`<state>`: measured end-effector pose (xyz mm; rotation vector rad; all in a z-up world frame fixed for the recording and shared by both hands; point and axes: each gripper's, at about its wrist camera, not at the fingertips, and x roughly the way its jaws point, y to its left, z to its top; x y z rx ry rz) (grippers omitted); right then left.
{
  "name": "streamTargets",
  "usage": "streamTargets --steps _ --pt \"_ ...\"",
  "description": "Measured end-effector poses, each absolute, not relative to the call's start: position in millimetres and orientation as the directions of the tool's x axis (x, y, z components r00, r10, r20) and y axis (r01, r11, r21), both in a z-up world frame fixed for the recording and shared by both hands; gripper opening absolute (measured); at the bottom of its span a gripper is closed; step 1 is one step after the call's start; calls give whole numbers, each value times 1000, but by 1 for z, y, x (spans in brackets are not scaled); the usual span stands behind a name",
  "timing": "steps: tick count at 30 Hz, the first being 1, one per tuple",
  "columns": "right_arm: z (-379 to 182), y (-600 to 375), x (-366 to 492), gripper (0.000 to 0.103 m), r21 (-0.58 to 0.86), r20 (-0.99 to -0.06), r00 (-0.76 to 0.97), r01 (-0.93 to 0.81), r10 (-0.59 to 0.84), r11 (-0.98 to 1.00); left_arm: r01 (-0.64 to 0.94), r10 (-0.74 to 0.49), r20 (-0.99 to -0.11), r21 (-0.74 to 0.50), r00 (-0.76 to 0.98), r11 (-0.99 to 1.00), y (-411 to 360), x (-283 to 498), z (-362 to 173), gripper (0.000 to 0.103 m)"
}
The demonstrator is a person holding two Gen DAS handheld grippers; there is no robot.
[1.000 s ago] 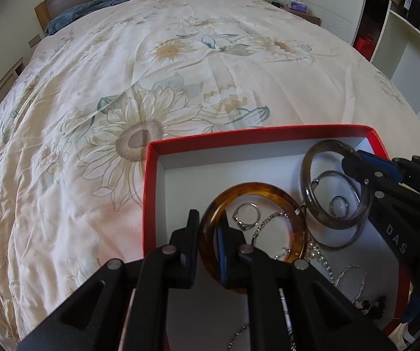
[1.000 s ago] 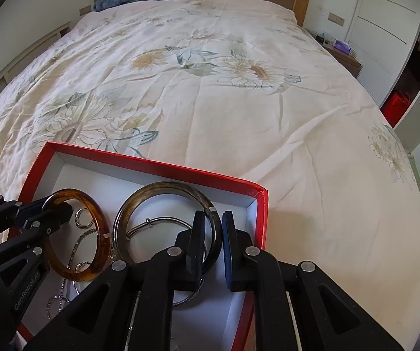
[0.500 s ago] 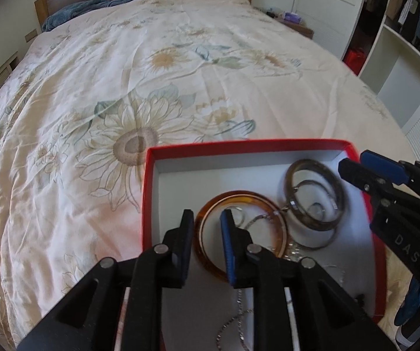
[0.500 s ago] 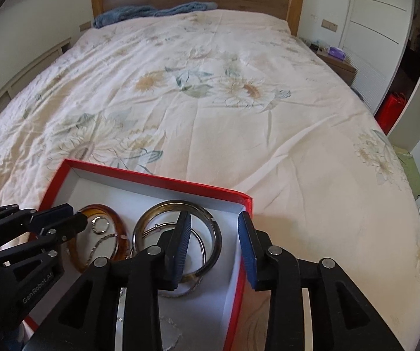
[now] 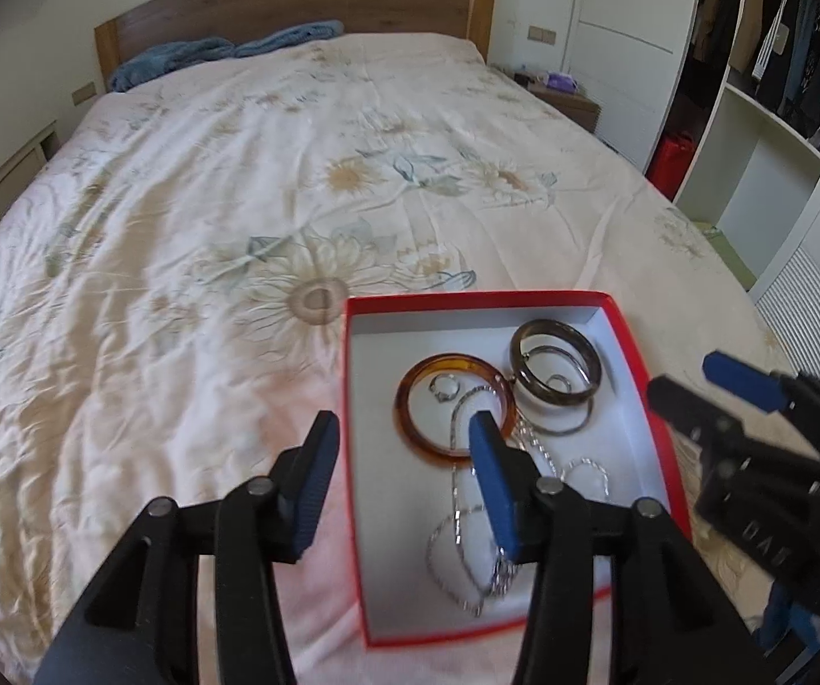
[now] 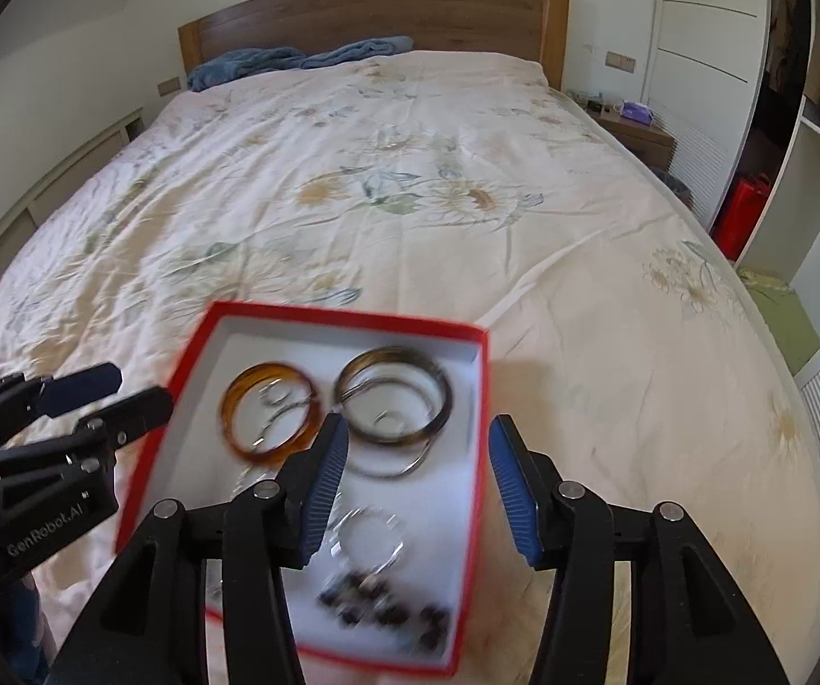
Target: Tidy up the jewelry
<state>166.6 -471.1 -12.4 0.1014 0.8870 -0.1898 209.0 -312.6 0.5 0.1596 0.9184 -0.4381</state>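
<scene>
Left wrist: tool newly off bangle

One red box lies on the bed, and inside it lie two thick bangles: one amber bangle toward the box's left wall and one dark bangle just beside it toward the far right corner. One thin silver hoop and two small rings, ring one and ring two, lie within or under the bangles. Nearer the box's front wall lie silver chains, too tangled to count, and one string of dark beads.
</scene>
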Motion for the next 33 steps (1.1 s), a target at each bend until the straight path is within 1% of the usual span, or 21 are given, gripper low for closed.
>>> streamTargets --steps 2,5,8,17,21,33 --pt "-9 -461 157 53 14 -776 621 197 -113 980 416 -286 -789 -42 544 908 -304 200 8 49" --pt "-2 -444 141 54 26 -772 629 181 -96 983 403 -276 -780 -33 562 914 -288 184 20 49" --pt "5 -427 126 63 29 -763 641 167 -86 986 392 -268 -766 -24 584 920 -272 169 31 49" --pt "13 -374 87 67 41 -754 656 120 -49 992 324 -195 -752 26 630 946 -224 125 44 49" --pt "15 -357 72 72 52 -754 656 117 -38 992 310 -192 -753 17 629 950 -203 107 46 49" --pt "29 -307 24 79 31 -751 659 101 -44 994 291 -194 -719 12 667 957 -145 59 65 49"
